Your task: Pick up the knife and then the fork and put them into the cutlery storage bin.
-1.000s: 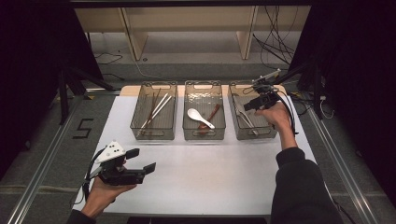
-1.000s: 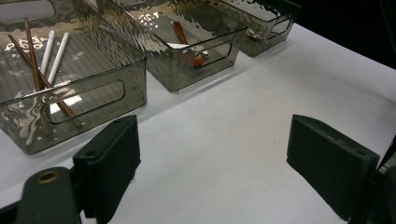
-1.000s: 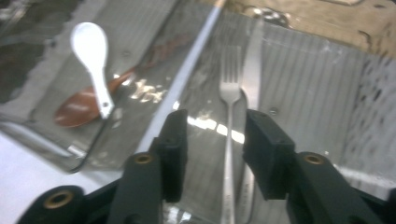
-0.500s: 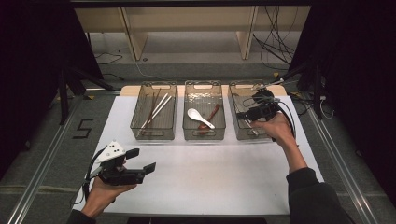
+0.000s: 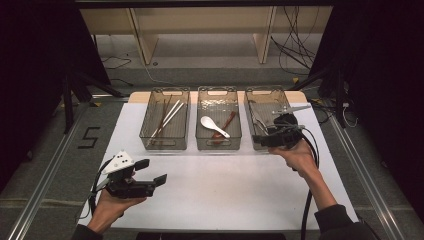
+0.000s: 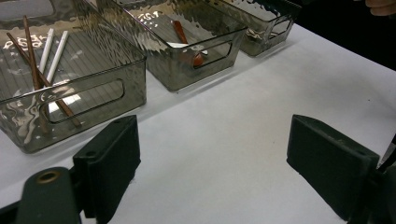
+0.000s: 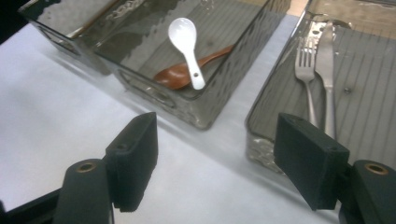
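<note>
Three smoky clear bins stand in a row on the white table (image 5: 220,190). Chopsticks (image 5: 167,117) (image 6: 46,56) lie in the left bin (image 5: 150,137). A white spoon (image 5: 212,125) (image 7: 184,42) and a brown wooden spoon (image 7: 180,74) lie in the middle bin (image 5: 218,146). The right bin (image 5: 267,92) holds a fork (image 7: 306,70) and a knife (image 7: 327,70). My right gripper (image 5: 264,141) (image 7: 222,158) hovers at that bin's near end, open, its jaws just having been opening with nothing between them. My left gripper (image 5: 152,171) (image 6: 217,163) rests open at the near left, over bare table.
Metal rails (image 5: 45,185) run along both sides of the table. Wooden shelf legs (image 5: 142,40) and loose cables (image 5: 295,45) lie on the floor behind. A black "5" mark (image 5: 90,137) sits left of the table.
My right gripper has drawn back from over the far part of the right bin to its near end, and its jaws stand wider. The left gripper has stayed put.
</note>
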